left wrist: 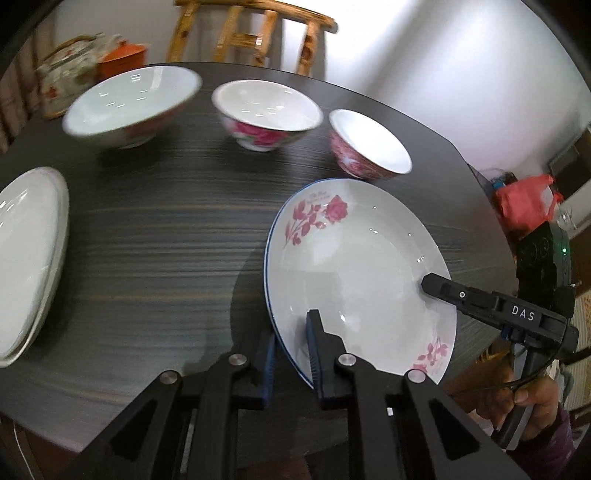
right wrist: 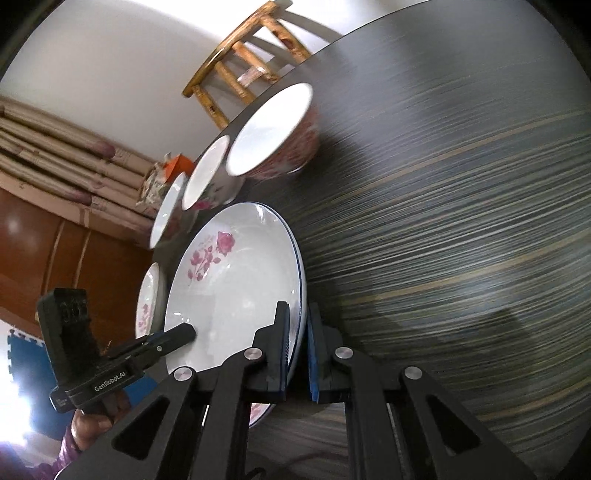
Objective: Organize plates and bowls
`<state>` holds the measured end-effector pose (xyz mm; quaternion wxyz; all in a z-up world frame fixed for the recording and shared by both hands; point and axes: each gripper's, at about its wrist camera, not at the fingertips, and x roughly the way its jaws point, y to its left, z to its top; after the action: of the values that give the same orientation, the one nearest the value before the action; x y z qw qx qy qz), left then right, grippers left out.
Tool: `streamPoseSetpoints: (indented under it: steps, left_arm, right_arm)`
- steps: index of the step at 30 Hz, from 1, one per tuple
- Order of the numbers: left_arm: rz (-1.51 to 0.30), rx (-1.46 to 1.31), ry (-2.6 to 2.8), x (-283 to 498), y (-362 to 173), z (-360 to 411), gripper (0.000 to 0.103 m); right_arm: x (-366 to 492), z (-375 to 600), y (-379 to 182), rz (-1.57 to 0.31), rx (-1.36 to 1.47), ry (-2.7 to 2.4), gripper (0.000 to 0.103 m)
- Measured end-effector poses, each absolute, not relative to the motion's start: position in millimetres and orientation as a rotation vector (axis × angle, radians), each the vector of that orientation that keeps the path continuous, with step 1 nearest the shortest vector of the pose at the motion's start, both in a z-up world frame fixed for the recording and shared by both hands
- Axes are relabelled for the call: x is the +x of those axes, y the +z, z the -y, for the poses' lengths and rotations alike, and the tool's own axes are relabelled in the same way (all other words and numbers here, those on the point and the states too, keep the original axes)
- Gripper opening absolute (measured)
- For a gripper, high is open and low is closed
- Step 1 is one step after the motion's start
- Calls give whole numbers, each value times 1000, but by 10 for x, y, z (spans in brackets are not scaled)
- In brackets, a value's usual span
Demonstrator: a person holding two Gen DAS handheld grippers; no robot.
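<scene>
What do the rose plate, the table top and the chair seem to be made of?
Rose plate: probably glazed ceramic or porcelain; glossy white with sharp light glints, a printed pink rose and a thin blue rim line.
Table top: likely laminate or veneer; dark, streaked grain with a dull sheen.
Chair: wood, seemingly varnished; yellowish rails with visible knots.

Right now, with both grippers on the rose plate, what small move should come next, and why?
Probably carry the rose plate toward the plate stack at left: the left gripper and right gripper both clamp its rim.
</scene>
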<state>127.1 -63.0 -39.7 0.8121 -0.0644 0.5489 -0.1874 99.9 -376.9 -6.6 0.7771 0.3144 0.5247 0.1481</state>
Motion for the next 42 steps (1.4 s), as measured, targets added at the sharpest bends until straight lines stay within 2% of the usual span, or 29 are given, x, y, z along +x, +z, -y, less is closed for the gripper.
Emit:
streamPoseSetpoints:
  steps: [20, 30, 42]
  left_arm:
    - [-1051, -278, -155, 1087, -43, -730, 15]
    - [-1016, -364, -70, 1101, -72, -1355, 15]
    - [-1021, -400, -7, 1168, -210, -1647, 15]
  right_arm:
    - [1378, 2263, 79, -1240, 593, 539, 10]
    - [1575, 1659, 161, -1275, 514, 600, 10]
    - [1717, 1318, 131, -1320, 470, 603, 11]
